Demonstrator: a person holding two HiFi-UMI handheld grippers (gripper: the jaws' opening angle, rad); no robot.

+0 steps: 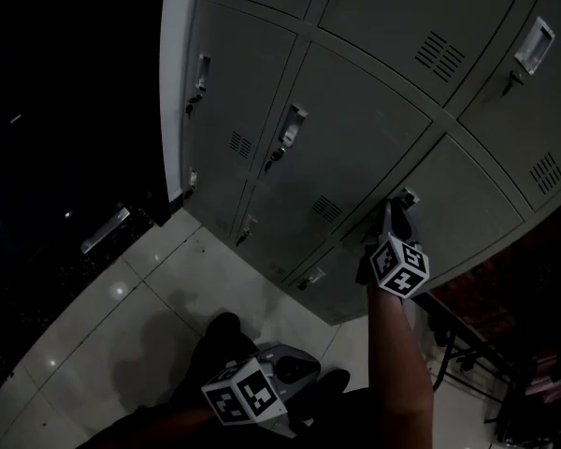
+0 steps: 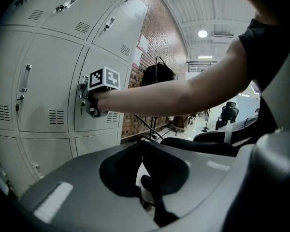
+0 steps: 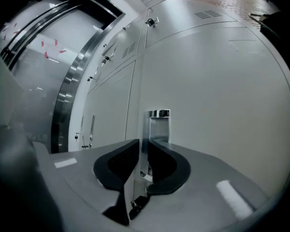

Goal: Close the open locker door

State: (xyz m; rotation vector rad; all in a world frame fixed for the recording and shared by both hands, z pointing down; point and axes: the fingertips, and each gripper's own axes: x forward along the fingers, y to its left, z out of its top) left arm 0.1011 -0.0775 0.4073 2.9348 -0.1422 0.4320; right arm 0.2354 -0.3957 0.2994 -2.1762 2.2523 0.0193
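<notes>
A bank of grey lockers (image 1: pixel 355 110) fills the head view. My right gripper (image 1: pixel 399 211) reaches out to the chrome handle (image 1: pixel 409 195) of a lower locker door (image 1: pixel 467 195), which looks flush or nearly flush with its neighbours. In the right gripper view the handle (image 3: pixel 158 122) stands just past the right gripper (image 3: pixel 142 146), whose jaws are close together on the handle's lower lip, with the key lock (image 3: pixel 135 204) showing below. The left gripper view shows the right gripper (image 2: pixel 89 103) at that handle (image 2: pixel 82 88). My left gripper (image 1: pixel 304 368) hangs low by my legs, shut and empty (image 2: pixel 146 151).
Other locker doors with handles (image 1: pixel 290 124) lie left of and above the gripped one. A steel door frame (image 3: pixel 72 81) stands left of the lockers. A brick wall (image 2: pixel 154 28), a dark rack (image 2: pixel 157 74) and office chairs (image 2: pixel 227 115) lie to the right. Glossy floor tiles (image 1: pixel 122 297) lie underfoot.
</notes>
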